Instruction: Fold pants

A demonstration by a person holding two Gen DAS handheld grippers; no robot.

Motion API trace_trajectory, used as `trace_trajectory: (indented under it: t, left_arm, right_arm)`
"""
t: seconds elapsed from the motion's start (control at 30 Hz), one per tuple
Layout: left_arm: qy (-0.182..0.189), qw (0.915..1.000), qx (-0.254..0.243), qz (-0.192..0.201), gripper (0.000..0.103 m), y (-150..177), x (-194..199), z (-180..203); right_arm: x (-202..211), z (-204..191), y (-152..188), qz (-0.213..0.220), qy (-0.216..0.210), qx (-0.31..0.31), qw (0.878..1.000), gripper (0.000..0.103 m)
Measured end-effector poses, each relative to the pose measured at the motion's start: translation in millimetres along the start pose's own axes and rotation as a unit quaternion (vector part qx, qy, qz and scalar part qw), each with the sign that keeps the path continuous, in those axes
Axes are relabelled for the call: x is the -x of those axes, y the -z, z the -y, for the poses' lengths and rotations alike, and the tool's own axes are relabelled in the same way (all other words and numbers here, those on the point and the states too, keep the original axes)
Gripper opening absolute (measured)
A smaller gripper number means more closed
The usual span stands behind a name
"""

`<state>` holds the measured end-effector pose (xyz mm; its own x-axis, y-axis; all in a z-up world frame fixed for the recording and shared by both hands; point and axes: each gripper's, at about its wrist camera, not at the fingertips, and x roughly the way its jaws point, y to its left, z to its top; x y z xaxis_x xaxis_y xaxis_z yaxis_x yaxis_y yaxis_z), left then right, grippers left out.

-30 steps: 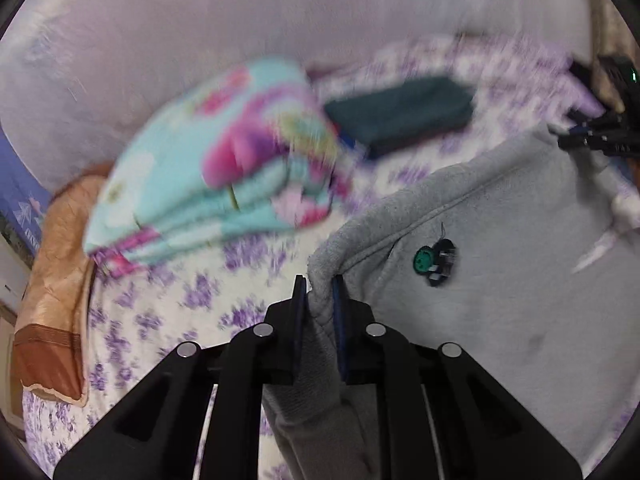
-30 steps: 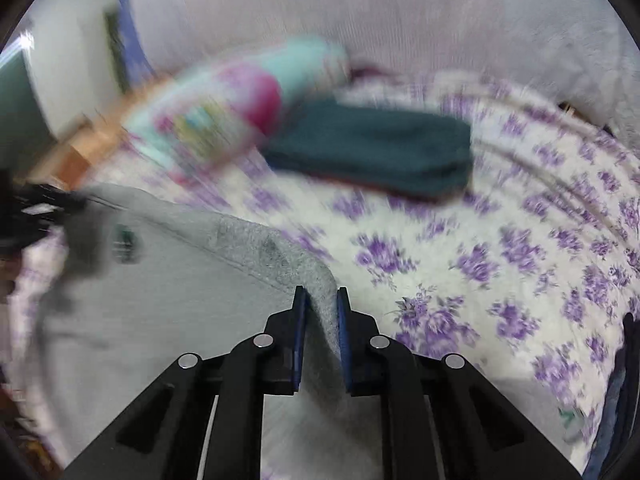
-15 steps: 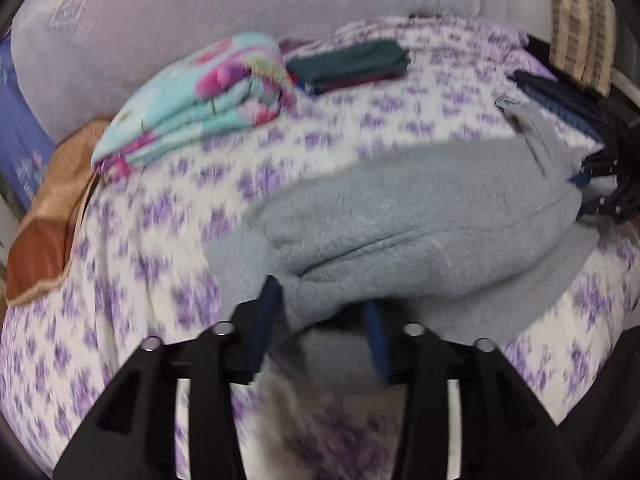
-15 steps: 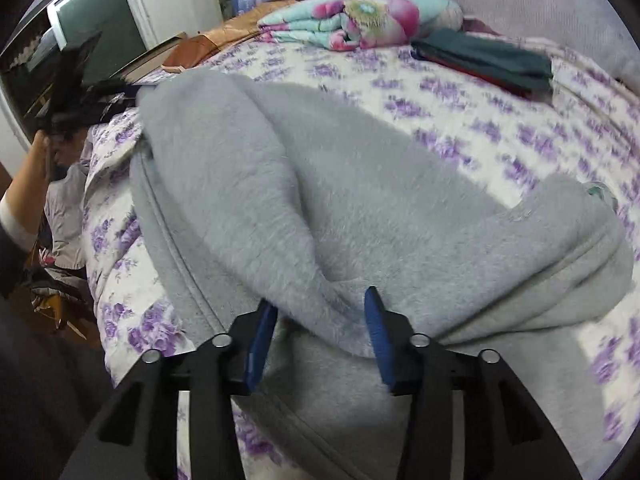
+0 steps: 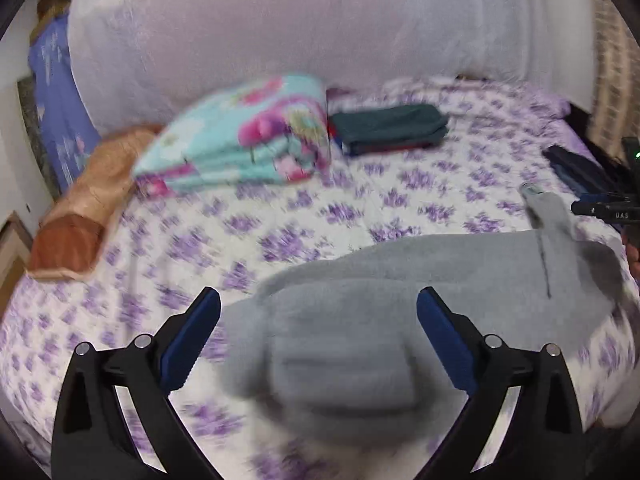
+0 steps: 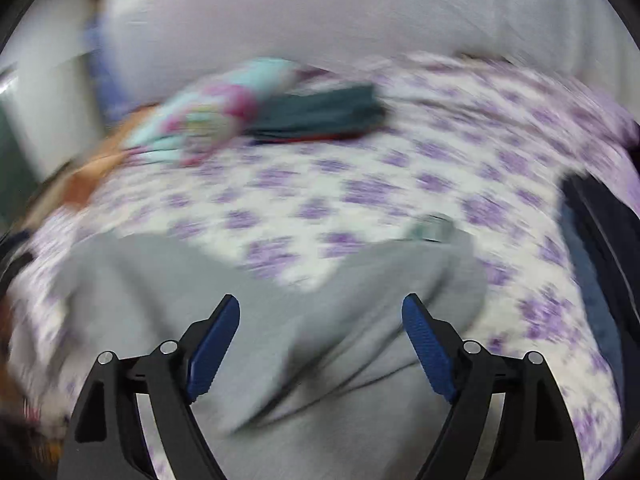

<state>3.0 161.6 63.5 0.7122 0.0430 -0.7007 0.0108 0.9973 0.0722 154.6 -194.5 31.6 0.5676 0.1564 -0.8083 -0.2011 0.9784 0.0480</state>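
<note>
Both grippers stand wide apart, nothing pinched. Your left gripper: jaws have just been opening, blue pads clear of the cloth on either side. Grey pants lie on the bed betw. and beyond the fingers, a folded, bunched end closest to the cam; blurred, so can't tell how many layers. Rest of the garment runs off to the right along the near edge of the bed.

Left to right in left wrist view: orange-brown pillow at bed's left edge; teal floral folded blanket just beside it; dark green folded stack touching or nearly touching the blanket's right side; dark blue clothing at far right edge. Pale headboard behind all. Other gripper's tip shows at right margin, near the pants' far end.

Your right gripper: jaws have also just been opening, pads off the fabric. Pants spread under and betw. the fingers, flat on the purple-flowered sheet. Heavy motion blur here; blanket and green stack only as smears at back.
</note>
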Motion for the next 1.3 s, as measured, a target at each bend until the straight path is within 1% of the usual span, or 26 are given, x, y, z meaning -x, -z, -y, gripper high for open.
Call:
trace_trajectory:
  t: [0.07,0.1,0.23,0.27,0.3,0.37,0.4,0.5,0.53,0.6,0.63,0.67,0.7,0.73,0.77,0.83,0.87,0.9,0.97,1.07,1.1,1.13,1.2,1.23,1.27,1.3]
  left_arm:
    - [0.037,0.9968,0.03,-0.065,0.096,2.1,-41.7,11.1]
    - [0.038,0.9953,0.035,-0.082,0.096,5.6,-53.3,13.0]
    - [-0.029,0.9875,-0.01,-0.154,0.097,49.3,-92.0,30.6]
    - [-0.031,0.9874,-0.018,-0.154,0.098,56.4,-91.6,32.4]
    - [-0.031,0.9881,-0.023,-0.149,0.098,60.5,-88.7,32.4]
    - [-0.019,0.9881,-0.018,-0.152,0.097,62.6,-82.6,28.6]
    - [-0.01,0.9878,-0.009,-0.155,0.097,61.9,-80.1,24.5]
    - [0.007,0.9875,-0.004,-0.158,0.097,57.7,-77.1,20.1]
    - [0.008,0.9876,-0.007,-0.157,0.097,57.5,-75.2,21.9]
    - [0.011,0.9879,-0.01,-0.154,0.097,55.2,-73.8,23.7]
    - [0.01,0.9877,-0.009,-0.156,0.097,54.6,-73.6,23.9]
    - [0.01,0.9877,-0.008,-0.156,0.097,53.8,-73.9,24.3]
    - [0.009,0.9874,-0.006,-0.158,0.097,52.8,-73.4,24.8]
    - [0.007,0.9874,-0.004,-0.158,0.097,51.1,-70.8,26.5]
    - [0.008,0.9876,-0.003,-0.157,0.097,49.4,-68.6,27.5]
    - [0.014,0.9902,-0.007,-0.139,0.097,42.8,-56.4,32.9]
    - [0.015,0.9921,-0.011,-0.124,0.097,39.0,-48.2,37.2]
    - [0.016,0.9934,-0.016,-0.112,0.097,36.6,-42.4,40.5]
    - [0.021,0.9961,-0.025,-0.082,0.097,30.9,-29.8,50.5]
    - [0.018,0.9969,-0.026,-0.072,0.098,27.5,-31.7,62.8]
    - [0.02,0.9967,-0.023,-0.075,0.098,27.8,-35.5,64.1]
    - [0.024,0.9957,-0.018,-0.087,0.098,29.8,-44.6,65.2]
    - [0.014,0.9923,-0.017,-0.122,0.098,36.7,-68.4,64.0]
    - [-0.004,0.9902,-0.023,-0.138,0.098,42.2,-80.6,61.1]
    - [-0.019,0.988,-0.025,-0.151,0.099,47.4,-88.7,57.2]
    - [-0.02,0.9861,-0.016,-0.164,0.099,54.6,-97.0,47.0]
  right_arm:
    - [-26.4,-3.7,-13.0,-0.021,0.044,-0.005,0.999,0.084]
    - [-44.0,-8.9,-19.1,-0.04,0.066,-0.002,0.997,0.084]
    - [-93.1,-21.6,-15.7,-0.088,0.167,0.033,0.981,0.084]
    - [-100.0,-19.7,-10.3,-0.095,0.167,0.035,0.981,0.072]
    - [-105.0,-15.4,-5.7,-0.104,0.164,0.034,0.98,0.037]
    - [-92.8,1.3,0.0,-0.104,0.12,0.002,0.987,0.009]
    - [-75.5,11.6,1.5,-0.087,0.092,-0.021,0.992,0.007]
    - [9.7,51.9,25.5,0.006,-0.021,-0.091,0.996,0.008]
    - [40.4,68.6,46.1,0.031,-0.077,-0.11,0.99,0.008]
    - [71.8,88.5,84.5,0.062,-0.128,-0.13,0.981,0.018]
    - [80.9,100.0,110.4,0.068,-0.12,-0.144,0.98,0.025]
    - [81.7,108.0,130.0,0.058,-0.103,-0.162,0.98,0.045]
    - [73.5,117.8,154.1,0.022,-0.078,-0.188,0.979,0.056]
    - [66.1,122.3,167.4,-0.007,-0.062,-0.197,0.978,0.056]
    - [63.5,125.0,177.7,-0.022,-0.046,-0.201,0.978,0.05]
    - [73.8,123.7,179.7,-0.006,-0.042,-0.189,0.981,0.047]
    - [82.0,121.3,174.1,0.007,-0.03,-0.178,0.984,0.053]
    - [90.8,119.6,166.4,0.027,-0.02,-0.165,0.986,0.064]
    - [109.8,115.9,149.0,0.066,0.011,-0.14,0.988,0.076]
    - [119.6,112.7,124.6,0.104,0.1,-0.133,0.981,0.076]
    - [118.7,112.0,120.4,0.115,0.102,-0.135,0.979,0.076]
    - [115.0,111.4,115.8,0.131,0.081,-0.14,0.978,0.076]
    - [97.0,107.5,113.3,0.099,0.044,-0.14,0.984,0.073]
    - [80.3,104.6,114.3,0.066,0.044,-0.129,0.988,0.07]
    - [66.8,103.9,118.1,0.039,0.075,-0.115,0.99,0.068]
    - [49.4,104.5,124.6,0.001,0.137,-0.094,0.986,0.068]
